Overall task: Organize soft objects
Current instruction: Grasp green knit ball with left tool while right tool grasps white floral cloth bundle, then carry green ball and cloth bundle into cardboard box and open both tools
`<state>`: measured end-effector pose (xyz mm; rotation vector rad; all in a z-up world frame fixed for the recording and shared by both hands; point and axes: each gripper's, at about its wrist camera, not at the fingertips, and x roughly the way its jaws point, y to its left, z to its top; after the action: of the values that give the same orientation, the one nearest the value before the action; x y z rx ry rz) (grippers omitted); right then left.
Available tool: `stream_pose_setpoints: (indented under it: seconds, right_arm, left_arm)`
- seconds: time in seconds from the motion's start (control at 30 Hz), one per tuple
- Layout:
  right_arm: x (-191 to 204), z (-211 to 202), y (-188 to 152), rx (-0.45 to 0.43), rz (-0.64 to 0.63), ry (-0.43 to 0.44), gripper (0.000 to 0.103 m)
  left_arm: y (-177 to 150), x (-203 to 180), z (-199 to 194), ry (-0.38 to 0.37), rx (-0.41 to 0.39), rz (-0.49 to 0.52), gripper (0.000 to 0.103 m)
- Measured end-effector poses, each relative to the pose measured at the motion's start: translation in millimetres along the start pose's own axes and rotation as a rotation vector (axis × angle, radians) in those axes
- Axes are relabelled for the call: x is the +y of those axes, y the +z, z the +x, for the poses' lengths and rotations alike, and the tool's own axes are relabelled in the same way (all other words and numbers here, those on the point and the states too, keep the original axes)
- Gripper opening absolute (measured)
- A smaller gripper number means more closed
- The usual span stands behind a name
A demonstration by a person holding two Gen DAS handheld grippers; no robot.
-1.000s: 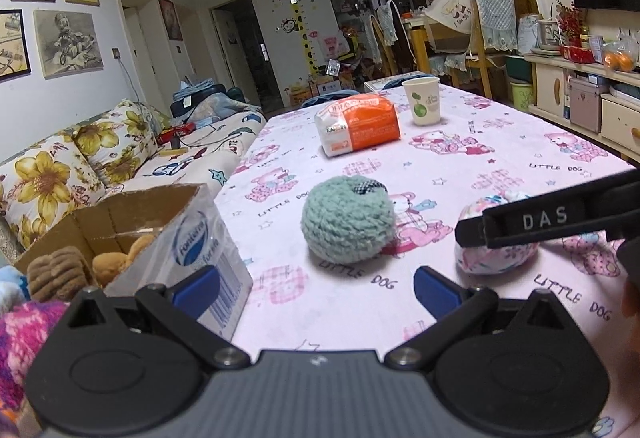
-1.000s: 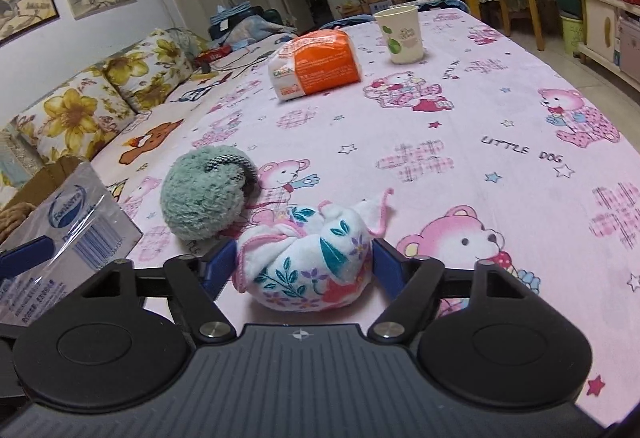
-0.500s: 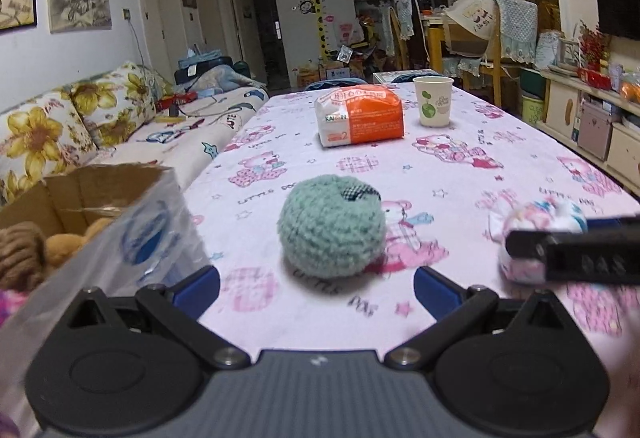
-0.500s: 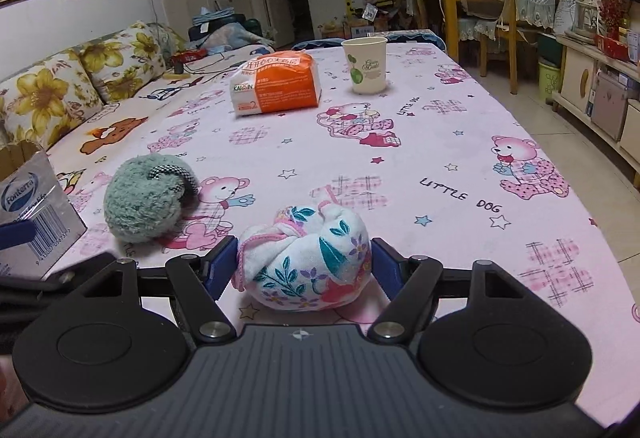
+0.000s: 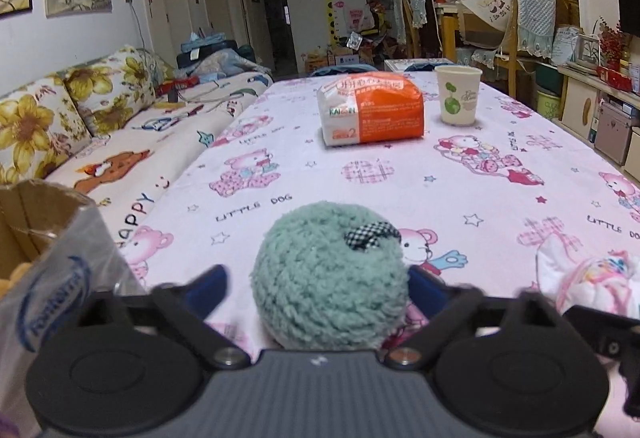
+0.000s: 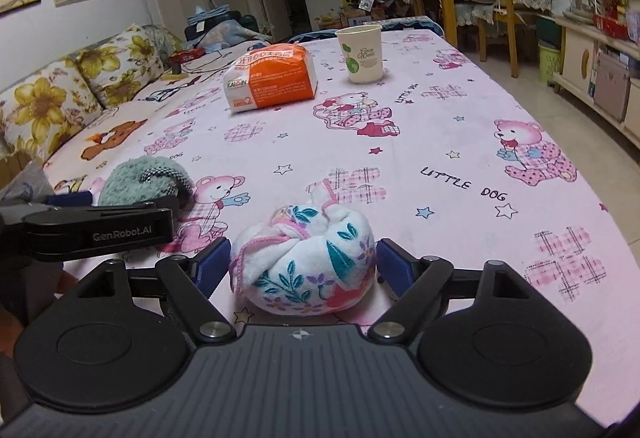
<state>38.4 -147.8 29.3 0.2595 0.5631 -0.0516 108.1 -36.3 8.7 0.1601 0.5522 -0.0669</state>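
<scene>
Teal fuzzy plush ball (image 5: 330, 280) sat between the closing, not yet gripping left gripper (image 5: 316, 280), box at 9 o'clock. Right gripper (image 6: 304, 264) was opening, releasing white floral cloth bundle (image 6: 306, 264).

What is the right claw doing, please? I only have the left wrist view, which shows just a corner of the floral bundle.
Observer: The right claw straddles the floral bundle. Its jaws are opening, with a small gap at each pad.
Operator: Thank you. Is the bundle tied?
Observer: Yes, a pink-edged knot sits on top.
Operator: How does my left claw look from there?
Observer: The left claw shows its near finger crossing in front of the green plush ball and hiding its lower part.
</scene>
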Motion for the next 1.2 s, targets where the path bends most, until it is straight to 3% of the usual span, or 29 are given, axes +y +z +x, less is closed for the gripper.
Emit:
stream_pose_setpoints:
  seconds: [0.1,0.27,1.2]
  right_arm:
    - [-0.4,0.6,-0.9,-0.002,0.006,0.004,0.097]
    - [2.1,1.2,-0.9,-0.001,-0.006,0.000,0.092]
    - [14.2,-23.5,0.4,-0.035,-0.116,-0.003,0.089]
  left_arm:
    - [-1.4,1.1,2.0,-0.030,0.012,-0.017,0.075]
    - [-2.6,-2.0,-3.9,-0.027,0.005,-0.017,0.070]
    - [-48.5,0.4,-97.5,-0.015,0.015,-0.044,0.069]
